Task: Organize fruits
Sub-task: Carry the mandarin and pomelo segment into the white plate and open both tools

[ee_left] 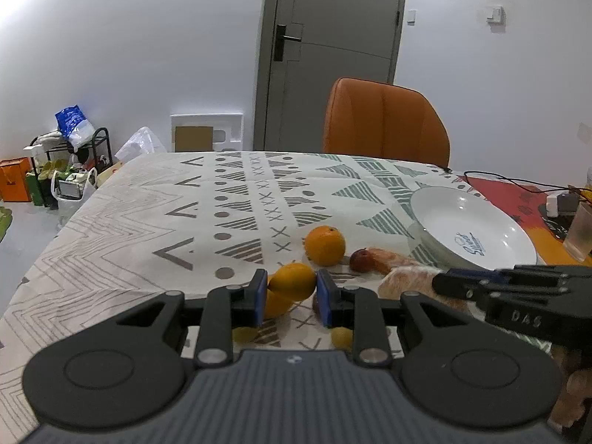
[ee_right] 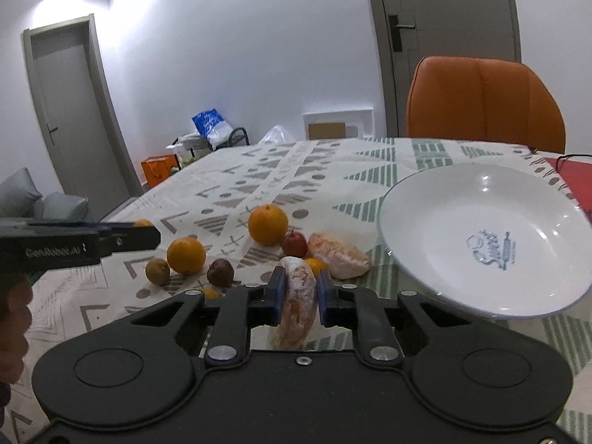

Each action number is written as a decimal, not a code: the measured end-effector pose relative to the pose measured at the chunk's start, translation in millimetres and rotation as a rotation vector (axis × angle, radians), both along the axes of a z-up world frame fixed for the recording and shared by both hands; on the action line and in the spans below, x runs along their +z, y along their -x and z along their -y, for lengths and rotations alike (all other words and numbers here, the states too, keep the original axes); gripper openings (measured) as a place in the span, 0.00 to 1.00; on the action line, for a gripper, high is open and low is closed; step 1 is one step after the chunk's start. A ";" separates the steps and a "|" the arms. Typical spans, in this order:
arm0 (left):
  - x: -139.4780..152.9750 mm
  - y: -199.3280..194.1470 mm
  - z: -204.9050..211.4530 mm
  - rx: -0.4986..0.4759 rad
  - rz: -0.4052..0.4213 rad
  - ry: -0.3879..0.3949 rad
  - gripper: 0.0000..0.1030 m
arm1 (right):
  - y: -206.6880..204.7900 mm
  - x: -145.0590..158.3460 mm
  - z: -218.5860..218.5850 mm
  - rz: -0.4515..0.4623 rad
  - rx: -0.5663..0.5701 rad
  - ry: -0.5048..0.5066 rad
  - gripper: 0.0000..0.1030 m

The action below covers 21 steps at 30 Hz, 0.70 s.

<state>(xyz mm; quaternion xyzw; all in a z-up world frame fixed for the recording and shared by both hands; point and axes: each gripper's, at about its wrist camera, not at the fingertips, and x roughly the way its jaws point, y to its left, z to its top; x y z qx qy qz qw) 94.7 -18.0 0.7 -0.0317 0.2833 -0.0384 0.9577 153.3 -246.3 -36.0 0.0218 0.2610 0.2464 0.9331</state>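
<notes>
My left gripper [ee_left: 290, 298] is shut on a small orange [ee_left: 292, 282], held just above the patterned tablecloth. My right gripper [ee_right: 299, 298] is shut on a peeled pomelo segment [ee_right: 298, 301]. A second pomelo segment [ee_right: 338, 255] lies beside a small red apple [ee_right: 295, 244]. A big orange [ee_right: 267, 224], another orange [ee_right: 186, 255], a brownish-green fruit [ee_right: 157, 271] and a dark purple fruit [ee_right: 220, 273] lie on the cloth. A white deep plate [ee_right: 484, 236] stands to the right; it also shows in the left wrist view [ee_left: 471, 231].
An orange chair [ee_left: 384, 122] stands behind the table's far edge. A black cable [ee_left: 518, 181], a glass [ee_left: 582, 231] and small items lie on a red mat at far right. Bags and a rack [ee_left: 66, 170] stand on the floor at left.
</notes>
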 end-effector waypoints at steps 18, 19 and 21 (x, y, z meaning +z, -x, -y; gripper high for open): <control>4.4 -17.1 42.2 -0.073 0.024 -0.025 0.26 | 0.5 15.9 62.1 0.078 -0.147 -0.059 0.16; 4.9 -18.5 44.3 -0.075 0.027 -0.027 0.26 | -0.8 15.5 65.4 0.077 -0.154 -0.062 0.16; 6.0 -20.8 48.1 -0.080 0.029 -0.029 0.26 | -1.9 14.5 71.9 0.079 -0.168 -0.066 0.16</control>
